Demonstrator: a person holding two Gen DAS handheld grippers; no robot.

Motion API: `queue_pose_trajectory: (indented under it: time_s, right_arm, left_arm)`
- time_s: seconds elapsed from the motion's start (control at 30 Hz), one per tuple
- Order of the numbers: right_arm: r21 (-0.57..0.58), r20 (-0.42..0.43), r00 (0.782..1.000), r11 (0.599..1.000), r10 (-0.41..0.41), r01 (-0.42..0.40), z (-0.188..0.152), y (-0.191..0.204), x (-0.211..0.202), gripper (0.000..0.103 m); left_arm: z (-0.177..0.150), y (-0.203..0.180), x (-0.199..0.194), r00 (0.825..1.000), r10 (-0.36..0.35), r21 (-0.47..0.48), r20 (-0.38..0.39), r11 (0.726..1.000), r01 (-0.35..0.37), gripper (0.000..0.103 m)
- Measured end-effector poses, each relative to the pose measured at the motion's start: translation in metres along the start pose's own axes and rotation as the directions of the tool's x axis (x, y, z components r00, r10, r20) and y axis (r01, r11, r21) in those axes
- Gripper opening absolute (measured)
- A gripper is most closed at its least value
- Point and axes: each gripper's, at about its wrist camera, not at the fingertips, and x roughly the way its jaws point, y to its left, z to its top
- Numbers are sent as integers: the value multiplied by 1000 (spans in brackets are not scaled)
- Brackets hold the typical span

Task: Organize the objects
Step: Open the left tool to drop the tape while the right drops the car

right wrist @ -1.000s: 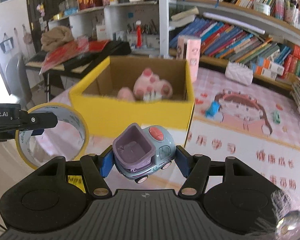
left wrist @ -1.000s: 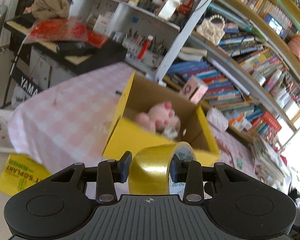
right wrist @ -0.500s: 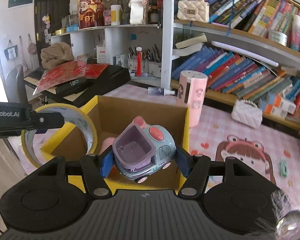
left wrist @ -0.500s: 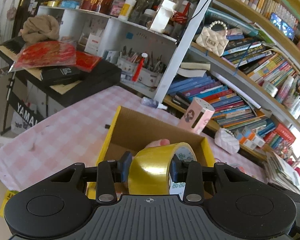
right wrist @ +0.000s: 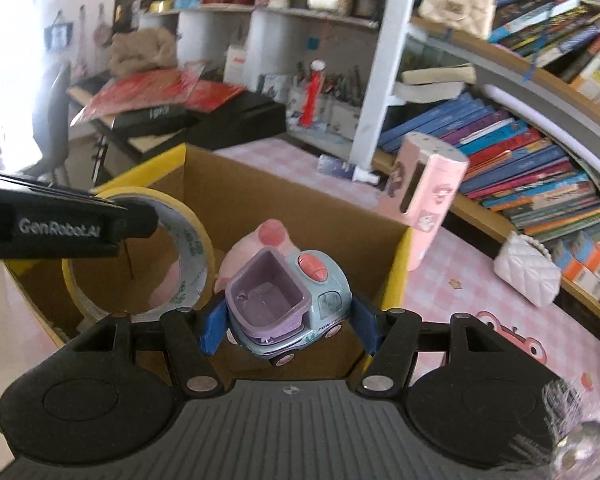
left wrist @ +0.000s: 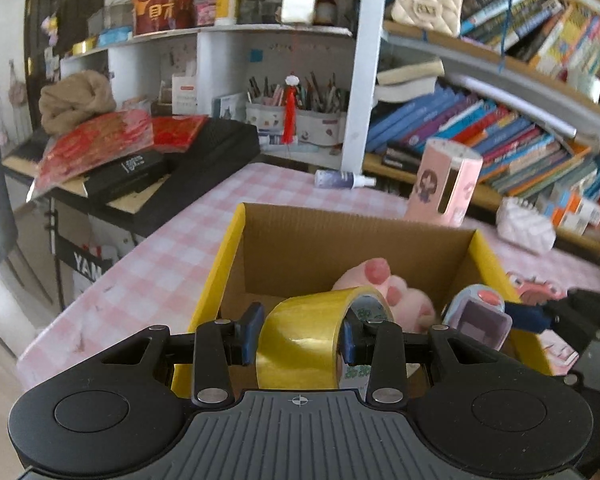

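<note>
Two items are hanging over the open cardboard box [left wrist: 340, 240] on the bench [left wrist: 172, 248]: we are holding a roll of yellow tape [left wrist: 304, 336] clamped in the left hand-held gripper [left wrist: 300, 334] and a toy car [right wrist: 288, 304] clamped in the right hand-held gripper [right wrist: 286, 326]. A pink plush toy [left wrist: 384, 288] is already lying inside the box. For a clean release, we are advising that each item be lowered below the rim before the jaws part, the tape toward the free left part of the floor and the car beside the plush. We are keeping the two grippers apart so that neither is knocking the other or the box wall.
</note>
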Motion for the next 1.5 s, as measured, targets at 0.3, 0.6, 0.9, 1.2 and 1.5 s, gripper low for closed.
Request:
queue_pose_trajectory:
  time_s: [0.3,0.6,0.9,1.2,1.5]
  right_arm:
    - [-43,-76,995,996,69,-73,3,-2,24,61]
    - [-102,-150,986,991,69,-85,3,3,32,61]
    - [-95,-131,990,993,53,-66,2,4,27,65]
    - [-13,-22,1000,1000,-11,11,-1,2,-15,67]
    - [86,76,993,993,-92,85,-15,9,-73,70]
  left_arm:
    - [-1,-13,18,999,26,81,-25,996,-24,35]
    - [-8,-22,18,999,26,125,-24,992,-23,36]
    - [-8,-19,-1,1000,-8,103,22,995,6,56]
    - [-12,-8,-49,989,-19,69,147,998,9,70]
    - [-34,4,-89,982,-17,64,186,998,5,77]
